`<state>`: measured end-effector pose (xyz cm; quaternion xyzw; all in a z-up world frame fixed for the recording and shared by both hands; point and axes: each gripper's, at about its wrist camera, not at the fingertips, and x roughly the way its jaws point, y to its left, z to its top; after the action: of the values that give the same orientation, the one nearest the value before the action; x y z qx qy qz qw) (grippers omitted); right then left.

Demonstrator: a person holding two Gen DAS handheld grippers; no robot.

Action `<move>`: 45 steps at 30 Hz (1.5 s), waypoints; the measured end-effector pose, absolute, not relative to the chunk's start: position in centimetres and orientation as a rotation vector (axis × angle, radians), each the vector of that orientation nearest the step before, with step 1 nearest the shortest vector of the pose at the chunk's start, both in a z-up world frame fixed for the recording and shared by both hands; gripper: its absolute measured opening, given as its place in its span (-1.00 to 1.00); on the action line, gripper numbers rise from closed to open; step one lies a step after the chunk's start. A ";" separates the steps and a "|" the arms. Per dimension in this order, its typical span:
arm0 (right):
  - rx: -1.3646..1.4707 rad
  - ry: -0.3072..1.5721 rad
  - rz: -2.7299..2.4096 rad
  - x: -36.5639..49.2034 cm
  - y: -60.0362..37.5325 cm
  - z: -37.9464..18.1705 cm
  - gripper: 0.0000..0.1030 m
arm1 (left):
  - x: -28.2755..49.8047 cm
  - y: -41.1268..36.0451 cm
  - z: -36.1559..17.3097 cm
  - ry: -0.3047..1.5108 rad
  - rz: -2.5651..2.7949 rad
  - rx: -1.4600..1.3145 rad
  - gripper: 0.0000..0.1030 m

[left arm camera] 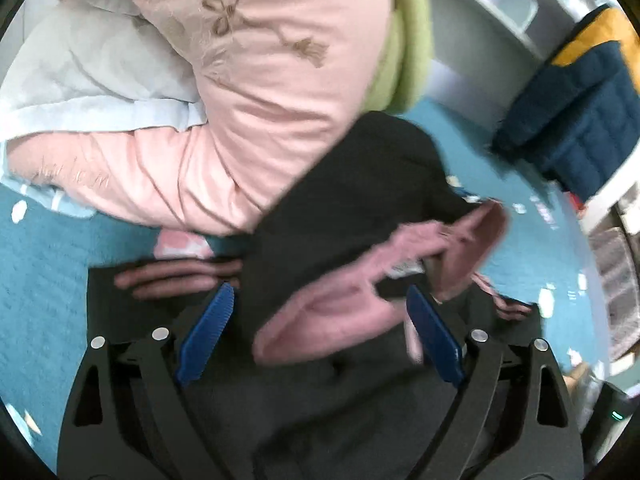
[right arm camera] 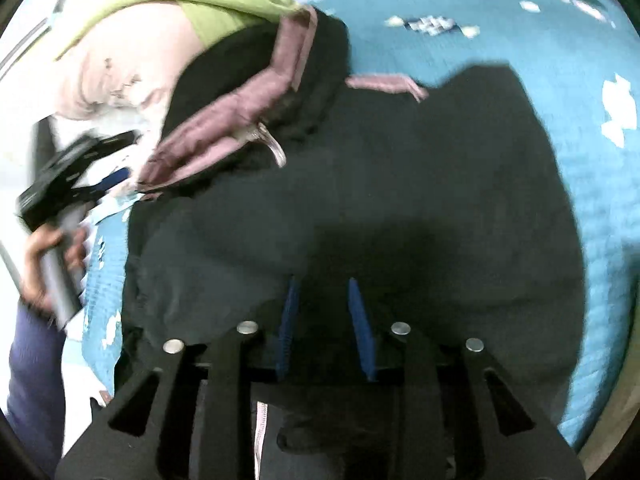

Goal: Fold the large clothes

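Teal patterned bedspread (right arm camera: 500, 32) under clothes (left arm camera: 280, 60)

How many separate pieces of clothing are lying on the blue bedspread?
4 visible: a black jacket in front, a pink garment behind it, a green one and a white one beyond. More may be hidden underneath.

The left hand-held gripper (left arm camera: 320, 332) is pointing steeply downward with its blue pads (left arm camera: 206, 340) standing wide apart, pressing on nothing. The right hand-held gripper (right arm camera: 326, 326) is likewise angling down, its blue pads (right arm camera: 360, 328) standing much closer together (whether they are pinching anything cannot be told). In the right wrist view, a hand (right arm camera: 44, 268) is gripping the left tool's grey handle, blurred.
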<state>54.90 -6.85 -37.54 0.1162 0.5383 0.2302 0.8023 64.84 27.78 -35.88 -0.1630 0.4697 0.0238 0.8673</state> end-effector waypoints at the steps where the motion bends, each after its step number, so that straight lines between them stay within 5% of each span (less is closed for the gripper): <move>1: 0.228 1.139 0.492 55.0 -6.8 -36.9 -0.21 | 65.7 28.0 -36.3 0.996 0.078 -0.331 0.72; 7: 0.170 1.091 0.543 55.8 -6.0 -35.2 -0.08 | 70.2 28.5 -39.8 1.108 0.098 -0.357 0.71; 9: 0.168 1.100 0.547 56.4 -5.8 -35.3 -0.07 | 70.6 28.5 -40.1 1.109 0.055 -0.381 0.34; 11: 0.191 1.093 0.540 57.3 -5.8 -35.2 -0.07 | 70.3 28.4 -40.4 1.112 0.017 -0.392 -0.31; 13: 0.214 1.076 0.537 58.2 -5.6 -34.9 -0.07 | 69.5 27.7 -39.8 1.081 -0.014 -0.320 -0.62; 16: 0.287 1.040 0.527 60.1 -5.5 -34.1 0.04 | 67.0 26.3 -38.7 1.023 -0.102 -0.246 -0.82; 24: 0.496 1.012 0.588 64.6 -3.5 -31.9 0.11 | 58.8 23.8 -37.2 0.905 -0.275 -0.094 -0.86; 27: 0.595 1.021 0.608 66.1 -2.1 -31.1 0.28 | 56.1 22.6 -38.3 0.902 -0.303 -0.034 -0.86; 42: 0.695 1.257 0.502 75.8 10.1 -35.0 0.40 | 56.1 22.9 -41.2 0.918 -0.284 -0.032 -0.86; 43: 0.651 1.294 0.472 76.3 10.8 -35.8 0.17 | 56.2 22.9 -41.3 0.918 -0.283 -0.030 -0.86; 44: 0.618 1.288 0.456 76.3 11.1 -36.3 -0.68 | 56.0 22.9 -41.2 0.917 -0.280 -0.033 -0.86; 45: 0.593 1.274 0.460 76.2 11.2 -36.4 -0.73 | 56.0 23.0 -41.0 0.911 -0.274 -0.041 -0.86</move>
<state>76.22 11.20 -36.38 0.2704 0.5807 0.2097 0.7387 55.95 23.04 -41.01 -0.0196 0.4383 -0.1318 0.8889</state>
